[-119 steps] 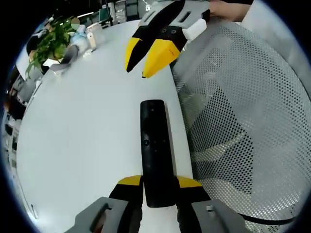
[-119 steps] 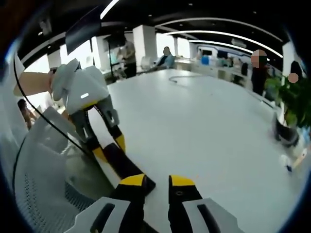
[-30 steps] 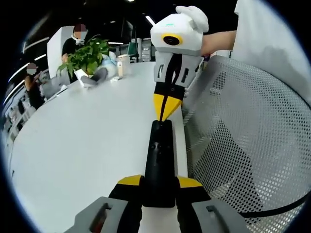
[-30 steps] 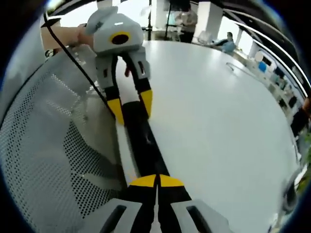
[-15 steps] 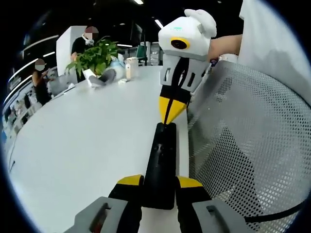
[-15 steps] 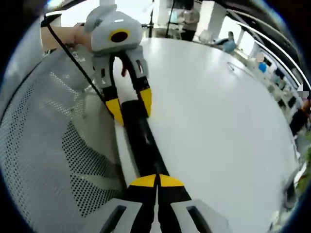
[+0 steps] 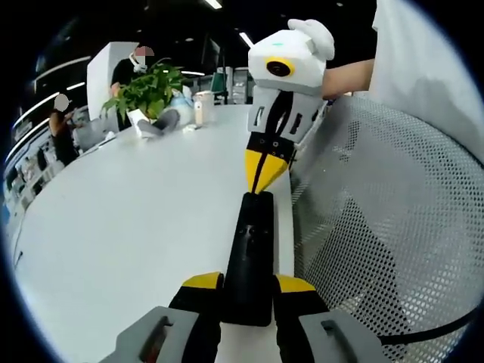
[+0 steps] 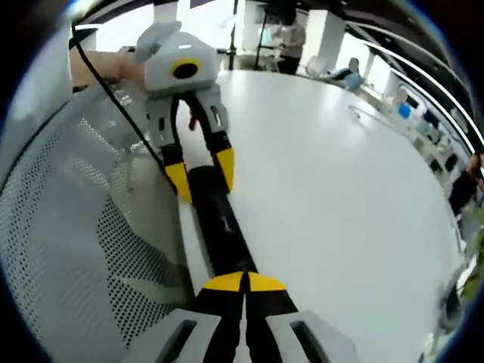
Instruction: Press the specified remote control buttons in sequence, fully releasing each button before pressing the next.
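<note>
Two claws are at work: nearest me, my left gripper point(image 7: 248, 291) is clamped on the near end of the black remote control point(image 7: 250, 257), holding it along the edge of the white table point(image 7: 136, 227). At the remote's far end my right gripper point(image 8: 244, 284), jaws pressed together into one yellow tip, rests on its top face. I judge a button press is under way; next I should lift fully clear before the following button. Beyond stand a potted plant point(image 7: 144, 87) and a mesh chair point(image 7: 378, 227)
</note>
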Tool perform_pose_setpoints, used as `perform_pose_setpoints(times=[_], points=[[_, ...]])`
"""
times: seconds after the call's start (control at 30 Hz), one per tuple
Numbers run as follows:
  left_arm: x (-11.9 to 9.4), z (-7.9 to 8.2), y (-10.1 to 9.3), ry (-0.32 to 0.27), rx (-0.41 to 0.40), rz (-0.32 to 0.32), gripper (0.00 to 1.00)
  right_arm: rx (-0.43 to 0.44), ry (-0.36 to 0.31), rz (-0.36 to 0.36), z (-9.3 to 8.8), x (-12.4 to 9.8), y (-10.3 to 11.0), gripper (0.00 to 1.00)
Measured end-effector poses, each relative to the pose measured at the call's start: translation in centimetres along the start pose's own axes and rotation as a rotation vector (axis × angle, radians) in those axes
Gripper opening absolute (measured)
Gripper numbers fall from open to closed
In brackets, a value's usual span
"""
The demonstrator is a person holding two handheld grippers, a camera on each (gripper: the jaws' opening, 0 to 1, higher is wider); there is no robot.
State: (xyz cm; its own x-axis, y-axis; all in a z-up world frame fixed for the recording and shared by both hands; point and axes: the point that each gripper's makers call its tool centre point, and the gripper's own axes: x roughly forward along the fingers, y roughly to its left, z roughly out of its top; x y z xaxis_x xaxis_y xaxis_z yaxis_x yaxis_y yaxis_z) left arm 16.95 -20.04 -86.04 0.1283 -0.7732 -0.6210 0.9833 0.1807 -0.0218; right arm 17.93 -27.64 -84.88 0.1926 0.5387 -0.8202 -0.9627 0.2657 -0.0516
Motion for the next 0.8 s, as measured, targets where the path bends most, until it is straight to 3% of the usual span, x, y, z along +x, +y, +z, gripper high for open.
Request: perform_pose_setpoints(times=[0.07, 0.17, 0.4, 0.53, 0.73, 0.8], points=[[-0.01, 0.00, 0.00, -0.001, 0.000, -0.001, 0.25, 0.043, -0.023, 0.024, 0.40, 0.16, 0.29, 0.00], [-0.03, -0.01, -0.01, -0.002, 0.000, 0.000, 0.25, 0.039, -0.001, 0.043, 0.10, 0.55, 0.77, 0.00], [-0.06, 0.01, -0.02, -0.002, 0.000, 0.000, 0.25, 0.025, -0.001, 0.024, 0.21, 0.54, 0.72, 0.00], [-0.05, 0.04, -0.04, -0.005, 0.002, -0.001, 0.25, 0.067, 0.009, 0.020, 0.20, 0.57, 0.58, 0.00], [0.09, 0.20, -0.09, -0.008, 0.003, -0.003, 0.26, -0.063, 0.063, -0.007, 0.11, 0.67, 0.85, 0.00], [0.11, 0.23, -0.11, -0.008, 0.009, -0.008, 0.25, -0.052, 0.064, -0.010, 0.09, 0.65, 0.82, 0.00]])
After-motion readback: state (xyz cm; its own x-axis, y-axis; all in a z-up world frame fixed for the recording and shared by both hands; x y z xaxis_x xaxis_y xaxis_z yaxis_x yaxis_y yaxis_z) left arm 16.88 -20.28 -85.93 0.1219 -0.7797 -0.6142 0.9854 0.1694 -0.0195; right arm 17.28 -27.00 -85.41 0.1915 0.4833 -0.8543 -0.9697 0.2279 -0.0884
